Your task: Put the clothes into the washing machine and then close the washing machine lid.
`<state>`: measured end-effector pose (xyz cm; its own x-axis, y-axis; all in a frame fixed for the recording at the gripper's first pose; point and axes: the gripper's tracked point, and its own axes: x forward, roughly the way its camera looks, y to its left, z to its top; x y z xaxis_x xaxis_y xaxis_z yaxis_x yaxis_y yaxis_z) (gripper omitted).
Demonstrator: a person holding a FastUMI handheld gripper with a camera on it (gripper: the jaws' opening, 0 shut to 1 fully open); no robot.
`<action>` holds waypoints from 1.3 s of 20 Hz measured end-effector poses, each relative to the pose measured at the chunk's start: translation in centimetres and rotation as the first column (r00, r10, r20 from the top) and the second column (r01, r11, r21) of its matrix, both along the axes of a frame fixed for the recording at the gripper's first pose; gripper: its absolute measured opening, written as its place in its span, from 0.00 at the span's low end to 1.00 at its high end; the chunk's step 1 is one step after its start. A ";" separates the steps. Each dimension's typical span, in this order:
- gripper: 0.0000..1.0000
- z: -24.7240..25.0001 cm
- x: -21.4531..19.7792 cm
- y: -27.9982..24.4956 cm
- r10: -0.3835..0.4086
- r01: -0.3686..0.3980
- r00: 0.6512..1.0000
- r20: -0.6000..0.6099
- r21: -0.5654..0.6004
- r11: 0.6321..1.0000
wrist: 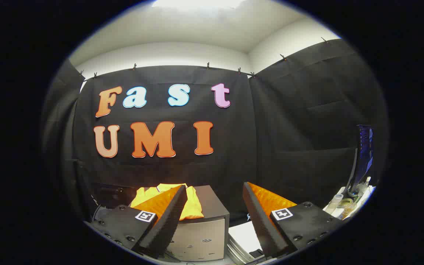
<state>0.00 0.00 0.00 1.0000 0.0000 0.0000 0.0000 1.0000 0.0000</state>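
1. While held level and facing the booth wall, gripper (214, 198) spread wide, jaws apart, nothing between them, touching nothing.
2. Left finger (168, 217) at 7 o'clock of the gap, right finger (260, 217) at 5 o'clock; both tips angled up and inward.
3. Washing machine (201, 232), a dark boxy unit with a pale grey front, sits just ahead of the fingers, mostly behind the left one, at roughly 11 o'clock from its tip. Top closed or open: cannot tell under the cloth.
4. Yellow clothes (191, 206) draped over the machine's top, toward its left half, front hem hanging slightly over the front edge. Partly hidden by the left finger. Not inside the drum.
5. White flat stack (245, 237) low between the fingers, at 3 o'clock of the machine, beside its lower right corner; kind unclear.
6. Beyond the right finger at 3 o'clock: dark upright screen (363, 154) on a pale surface (368, 193), with small bottles (339, 204) near its foot. Too small for detail.
7. Black cloth wall behind everything; white ceiling above at 12 o'clock.
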 end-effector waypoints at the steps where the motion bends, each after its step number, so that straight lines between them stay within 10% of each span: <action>1: 0.98 -0.1 0.0 -0.1 -0.001 0.001 1.000 -0.004 0.001 1.000; 26: 0.98 3.0 -1.7 0.6 -0.004 0.004 0.998 0.061 0.001 1.000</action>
